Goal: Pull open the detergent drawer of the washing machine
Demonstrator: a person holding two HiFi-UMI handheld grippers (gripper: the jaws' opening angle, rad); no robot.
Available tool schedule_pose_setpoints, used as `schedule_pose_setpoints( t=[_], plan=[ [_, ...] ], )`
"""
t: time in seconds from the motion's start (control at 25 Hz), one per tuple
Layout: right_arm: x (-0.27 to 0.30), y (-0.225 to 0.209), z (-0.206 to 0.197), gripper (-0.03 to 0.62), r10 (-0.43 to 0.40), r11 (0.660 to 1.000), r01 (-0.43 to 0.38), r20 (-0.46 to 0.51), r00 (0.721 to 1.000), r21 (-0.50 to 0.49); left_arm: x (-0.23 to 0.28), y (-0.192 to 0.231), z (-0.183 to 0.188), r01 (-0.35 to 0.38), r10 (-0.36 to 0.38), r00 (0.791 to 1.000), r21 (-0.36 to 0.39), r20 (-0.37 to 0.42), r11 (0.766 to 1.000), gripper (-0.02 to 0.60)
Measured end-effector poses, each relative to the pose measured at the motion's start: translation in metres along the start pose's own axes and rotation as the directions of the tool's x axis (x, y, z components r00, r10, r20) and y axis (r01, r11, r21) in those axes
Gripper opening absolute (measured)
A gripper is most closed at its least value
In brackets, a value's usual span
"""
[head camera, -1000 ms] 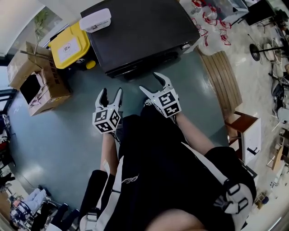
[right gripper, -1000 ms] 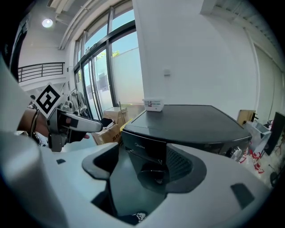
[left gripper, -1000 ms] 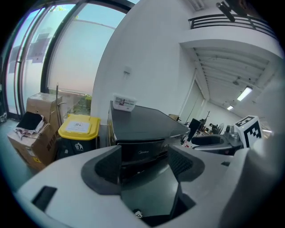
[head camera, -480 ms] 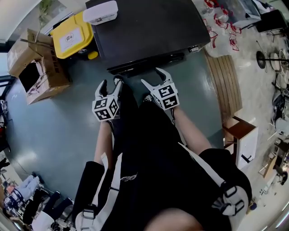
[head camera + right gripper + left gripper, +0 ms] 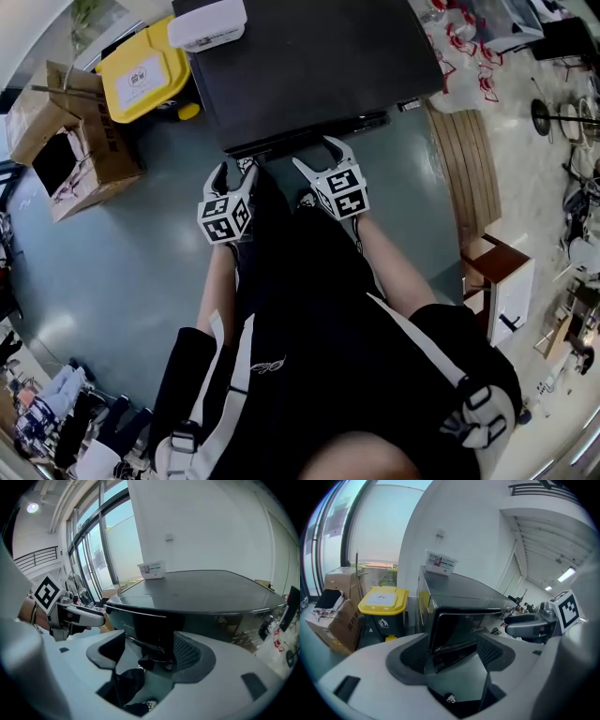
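Note:
The black washing machine [image 5: 309, 66] stands at the top of the head view, its front edge facing me. Its glossy dark drawer panel [image 5: 461, 627] sits at the machine's upper front corner, straight ahead between the left jaws but apart from them. My left gripper [image 5: 232, 173] is open just short of the front edge. My right gripper [image 5: 317, 156] is open too, its fingertips at the edge. In the right gripper view a dark bar-like handle [image 5: 146, 649] on the front lies between the open jaws; whether they touch it I cannot tell.
A white box [image 5: 214, 23] lies on the machine's top. A yellow-lidded bin [image 5: 141, 70] and an open cardboard box [image 5: 70, 141] stand to the left. Slatted wooden boards [image 5: 459, 159] and a wooden stool [image 5: 497, 272] are to the right. The person's dark-clothed legs fill the lower view.
Both grippers have moved forward to the machine's front edge, and the person has stepped closer. Both stay open.

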State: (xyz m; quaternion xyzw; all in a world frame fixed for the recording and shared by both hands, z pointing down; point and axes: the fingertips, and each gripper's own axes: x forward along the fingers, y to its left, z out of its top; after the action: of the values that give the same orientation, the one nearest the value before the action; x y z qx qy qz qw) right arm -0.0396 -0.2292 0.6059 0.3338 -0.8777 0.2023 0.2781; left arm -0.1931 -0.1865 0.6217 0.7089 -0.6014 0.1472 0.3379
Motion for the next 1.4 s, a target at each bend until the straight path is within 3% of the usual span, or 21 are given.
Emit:
schedule_pose_setpoints(
  t=[0.4, 0.72, 1.4],
  plan=[
    [0.023, -0.002, 0.002, 0.321, 0.004, 1.000, -0.003, -0.021, 1.000, 0.019, 0.018, 0.005, 0.006, -0.025, 0.025, 1.000, 0.016, -0.001, 1.000, 0.330],
    [0.030, -0.007, 0.005, 0.270, -0.057, 0.998, 0.057, -0.013, 0.998, 0.036, 0.024, 0.003, 0.013, 0.016, -0.017, 1.000, 0.022, 0.007, 1.000, 0.330],
    [0.029, -0.012, 0.006, 0.239, -0.099, 0.994, 0.098, 0.016, 0.995, 0.056, 0.024, -0.007, 0.012, -0.034, 0.034, 0.998, 0.004, 0.046, 0.999, 0.327]
  ],
)
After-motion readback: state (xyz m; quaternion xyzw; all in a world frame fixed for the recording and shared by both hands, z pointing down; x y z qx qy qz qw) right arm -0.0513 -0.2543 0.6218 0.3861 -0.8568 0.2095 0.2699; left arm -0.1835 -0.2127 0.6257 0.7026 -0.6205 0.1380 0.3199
